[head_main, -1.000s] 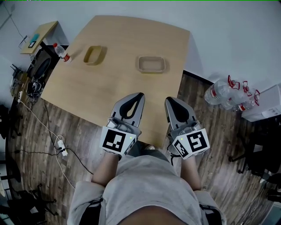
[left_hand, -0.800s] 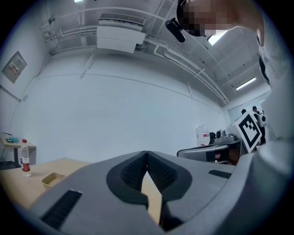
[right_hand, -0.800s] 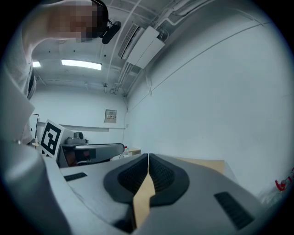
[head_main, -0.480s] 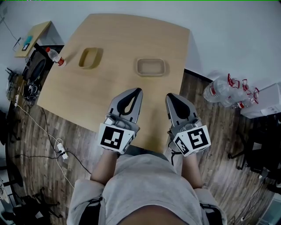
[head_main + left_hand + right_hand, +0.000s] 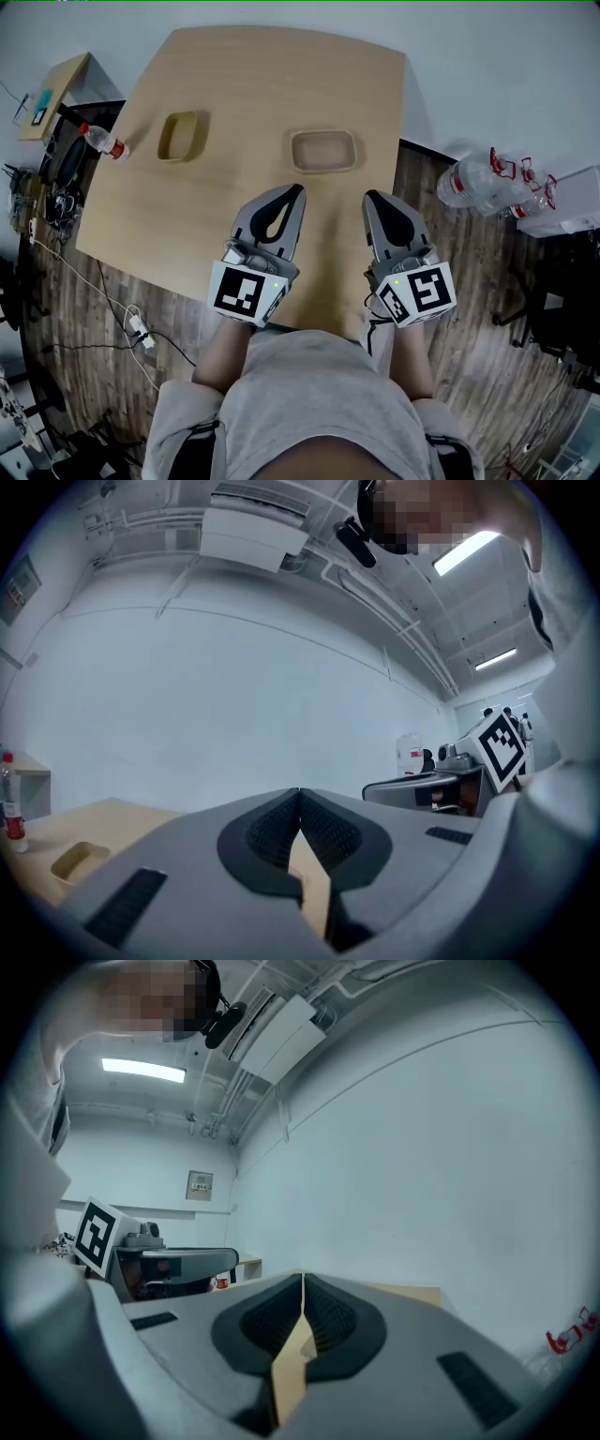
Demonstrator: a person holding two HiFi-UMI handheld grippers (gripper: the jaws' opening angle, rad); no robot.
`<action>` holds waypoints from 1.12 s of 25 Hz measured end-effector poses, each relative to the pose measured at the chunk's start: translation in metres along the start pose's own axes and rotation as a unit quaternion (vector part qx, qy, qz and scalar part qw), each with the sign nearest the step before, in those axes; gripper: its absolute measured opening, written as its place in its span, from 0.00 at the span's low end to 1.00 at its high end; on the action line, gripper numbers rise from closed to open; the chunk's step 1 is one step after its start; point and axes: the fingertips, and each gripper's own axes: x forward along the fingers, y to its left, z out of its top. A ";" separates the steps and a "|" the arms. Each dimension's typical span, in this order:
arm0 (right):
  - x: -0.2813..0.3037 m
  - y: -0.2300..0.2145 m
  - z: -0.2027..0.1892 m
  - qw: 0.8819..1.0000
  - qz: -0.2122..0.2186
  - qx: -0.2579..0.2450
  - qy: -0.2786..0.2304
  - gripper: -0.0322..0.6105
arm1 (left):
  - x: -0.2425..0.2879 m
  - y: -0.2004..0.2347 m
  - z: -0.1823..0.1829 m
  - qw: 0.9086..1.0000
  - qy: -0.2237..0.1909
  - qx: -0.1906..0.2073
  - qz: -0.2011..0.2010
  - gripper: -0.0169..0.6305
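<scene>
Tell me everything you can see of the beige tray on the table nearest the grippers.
The beige tray is a shallow rectangle with rounded corners and a raised rim, slightly paler than the wooden table it lies flat on. It looks empty; material unclear. It sits just beyond the tip of the shut left gripper, apart from it; nothing else touches it.

Floor: dark wood planks (image 5: 103, 281), cables and a power strip (image 5: 138, 327) trailing at the left.
Walls: plain pale wall (image 5: 234, 714).
Worktop: light wood worktop (image 5: 262, 84), rounded corners.
Furniture: small wooden side table (image 5: 53, 82) at far left.
Ceiling: strip light (image 5: 141, 1070), air-conditioning unit (image 5: 248, 541), exposed pipes (image 5: 375, 583).
</scene>
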 end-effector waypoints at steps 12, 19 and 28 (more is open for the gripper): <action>0.057 -0.035 -0.036 0.998 -0.047 0.015 0.050 0.07 | 0.043 0.047 -0.034 0.999 0.035 -0.026 -0.027 0.05; 0.085 -0.060 -0.070 0.991 -0.081 0.030 0.098 0.07 | 0.065 0.068 -0.062 0.996 0.055 -0.050 -0.039 0.05; 0.112 -0.098 -0.119 0.979 -0.116 0.055 0.159 0.07 | 0.087 0.093 -0.100 0.994 0.078 -0.069 -0.044 0.05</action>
